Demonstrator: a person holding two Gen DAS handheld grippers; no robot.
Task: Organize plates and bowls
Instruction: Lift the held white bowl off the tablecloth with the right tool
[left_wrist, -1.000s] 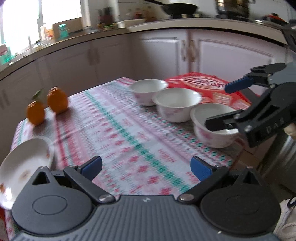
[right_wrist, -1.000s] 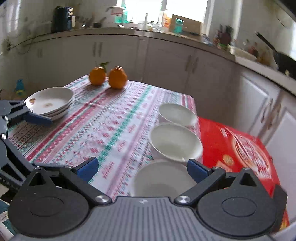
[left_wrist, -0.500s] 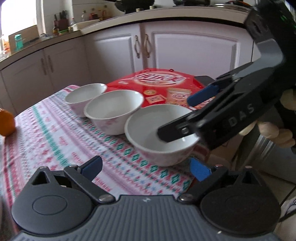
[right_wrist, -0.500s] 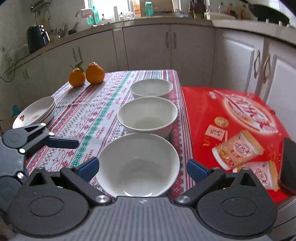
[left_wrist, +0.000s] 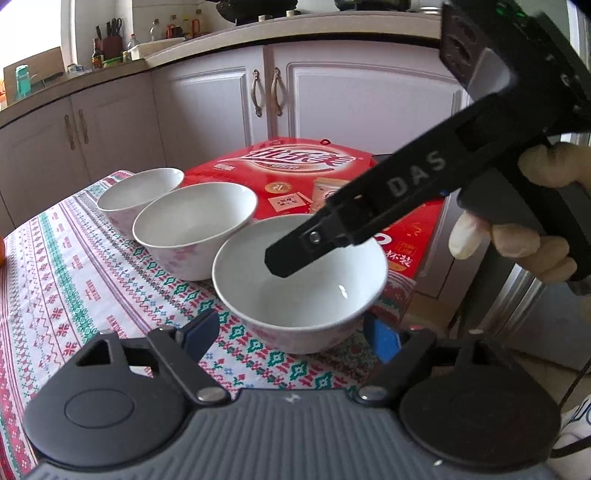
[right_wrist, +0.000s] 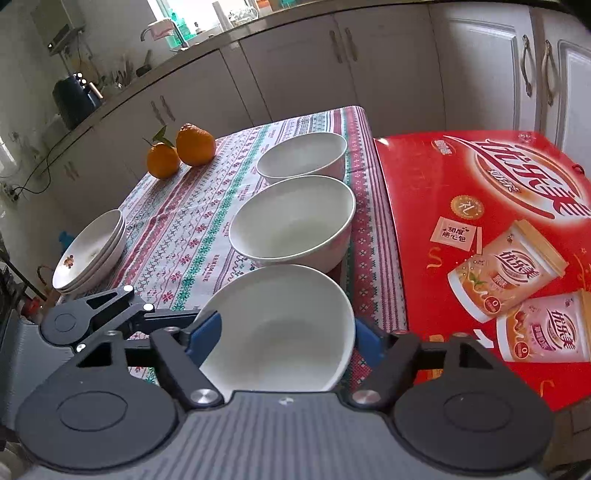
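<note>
Three white bowls stand in a row on the patterned tablecloth. The nearest bowl (left_wrist: 306, 288) (right_wrist: 280, 332) is the largest in view, with the middle bowl (left_wrist: 192, 229) (right_wrist: 291, 221) and the far bowl (left_wrist: 140, 192) (right_wrist: 303, 155) behind it. My left gripper (left_wrist: 290, 334) straddles the nearest bowl low down. Its jaws are closing, and a strip of cloth still shows beside the left pad. My right gripper (right_wrist: 284, 338) also has this bowl between its closing jaws, with the pads close beside the rim. One right finger (left_wrist: 332, 229) crosses above the bowl. A stack of plates (right_wrist: 88, 251) sits at the table's left.
A red gift box (right_wrist: 480, 221) lies beside the table, right next to the bowls. Two oranges (right_wrist: 184, 147) sit at the far left corner. The person's hand (left_wrist: 535, 240) holds the right gripper. White kitchen cabinets (left_wrist: 332, 92) stand behind, and the table edge runs close to the nearest bowl.
Both grippers have come in on the nearest bowl and their jaws have narrowed around it. The left view has swung from the oranges and plates towards the bowls. The right view has rolled.
</note>
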